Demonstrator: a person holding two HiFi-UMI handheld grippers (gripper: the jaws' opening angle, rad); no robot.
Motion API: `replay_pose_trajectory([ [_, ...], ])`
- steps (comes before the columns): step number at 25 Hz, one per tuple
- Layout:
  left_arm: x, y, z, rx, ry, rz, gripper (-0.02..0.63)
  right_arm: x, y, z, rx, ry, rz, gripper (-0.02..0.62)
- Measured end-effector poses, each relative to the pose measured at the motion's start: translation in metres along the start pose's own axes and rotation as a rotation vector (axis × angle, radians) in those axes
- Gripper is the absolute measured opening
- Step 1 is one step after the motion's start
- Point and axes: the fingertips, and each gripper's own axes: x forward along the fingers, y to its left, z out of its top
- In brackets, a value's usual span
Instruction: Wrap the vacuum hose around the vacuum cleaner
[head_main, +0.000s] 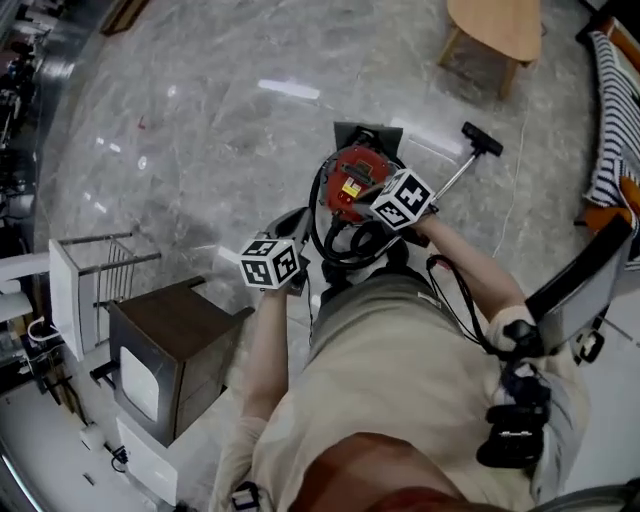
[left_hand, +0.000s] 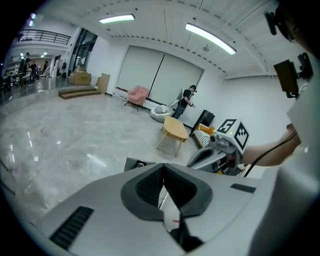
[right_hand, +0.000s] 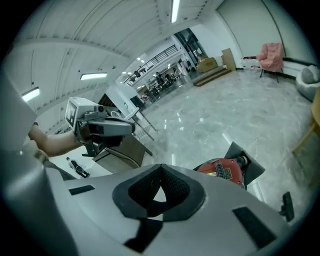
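The red vacuum cleaner (head_main: 350, 182) stands on the marble floor in front of me, and its black hose (head_main: 338, 250) lies in loops around its base. Its wand ends in a black floor nozzle (head_main: 482, 139) to the right. In the head view my left gripper (head_main: 288, 228) is raised just left of the vacuum. My right gripper (head_main: 363, 190) hovers over the vacuum's top. Both are shut with nothing between the jaws. The right gripper view shows its shut jaws (right_hand: 160, 172) above the red vacuum body (right_hand: 225, 170). The left gripper (left_hand: 163, 172) looks out over the floor.
A dark wooden cabinet (head_main: 170, 345) and a white wire rack (head_main: 95, 270) stand to the left. A light wooden table (head_main: 495, 30) is at the far right, with striped cloth (head_main: 612, 120) beside it. A person (left_hand: 188, 100) stands far across the hall.
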Motion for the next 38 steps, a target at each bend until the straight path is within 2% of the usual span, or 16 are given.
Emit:
replay_pose_trajectory([
  [3, -0.02, -0.006, 0.005, 0.018, -0.044, 0.029, 0.006, -0.007, 0.009, -0.005, -0.009, 0.017, 0.019, 0.003],
  [5, -0.031, -0.003, 0.001, -0.002, -0.061, 0.07, 0.006, -0.008, 0.015, -0.008, -0.035, 0.034, 0.035, 0.003],
  [8, -0.043, -0.002, -0.002, -0.059, -0.102, 0.119, 0.006, -0.013, 0.028, -0.002, -0.136, 0.049, 0.05, 0.003],
  [11, -0.058, 0.001, -0.003, -0.075, -0.146, 0.167, 0.006, -0.013, 0.045, 0.014, -0.245, 0.056, 0.071, 0.003],
  [15, -0.066, -0.008, -0.026, -0.092, -0.102, 0.159, 0.006, -0.024, 0.075, 0.007, -0.221, 0.008, 0.065, 0.003],
  [19, -0.075, -0.005, -0.01, -0.065, -0.15, 0.197, 0.006, -0.019, 0.078, 0.03, -0.274, 0.003, 0.057, 0.003],
  [21, -0.079, -0.014, -0.006, -0.056, -0.157, 0.186, 0.006, -0.021, 0.082, 0.031, -0.258, -0.017, 0.066, 0.003],
  [26, -0.094, -0.035, 0.006, -0.054, -0.185, 0.135, 0.006, -0.026, 0.095, 0.043, -0.121, -0.113, 0.166, 0.003],
  [29, -0.107, -0.052, 0.016, -0.038, -0.217, 0.097, 0.006, -0.032, 0.097, 0.045, -0.072, -0.152, 0.115, 0.003],
  [34, -0.1, -0.073, 0.038, -0.016, -0.278, 0.001, 0.006, -0.074, 0.106, 0.058, -0.062, -0.24, 0.065, 0.003],
  [38, -0.127, -0.065, 0.029, 0.024, -0.278, -0.047, 0.006, -0.059, 0.13, 0.066, -0.034, -0.316, -0.02, 0.003],
])
